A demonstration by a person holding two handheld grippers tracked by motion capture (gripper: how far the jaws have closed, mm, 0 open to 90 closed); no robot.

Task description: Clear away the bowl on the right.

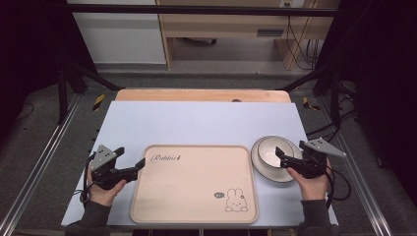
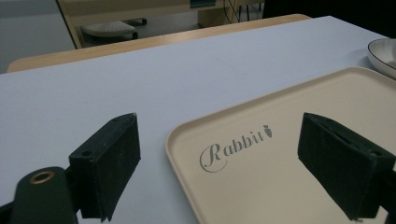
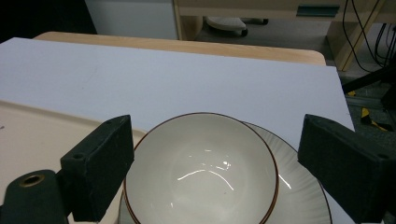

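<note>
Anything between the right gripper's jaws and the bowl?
No. In the right gripper view the right gripper stands open with the bowl directly between its jaws, nothing intervening; the bowl sits on a plate.

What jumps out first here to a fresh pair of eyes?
The big beige tray with a rabbit drawing sits mid-table, its near-left corner between the open jaws of the left tool. At its right, a white bowl stands in a plate, with the right tool open over it.
</note>
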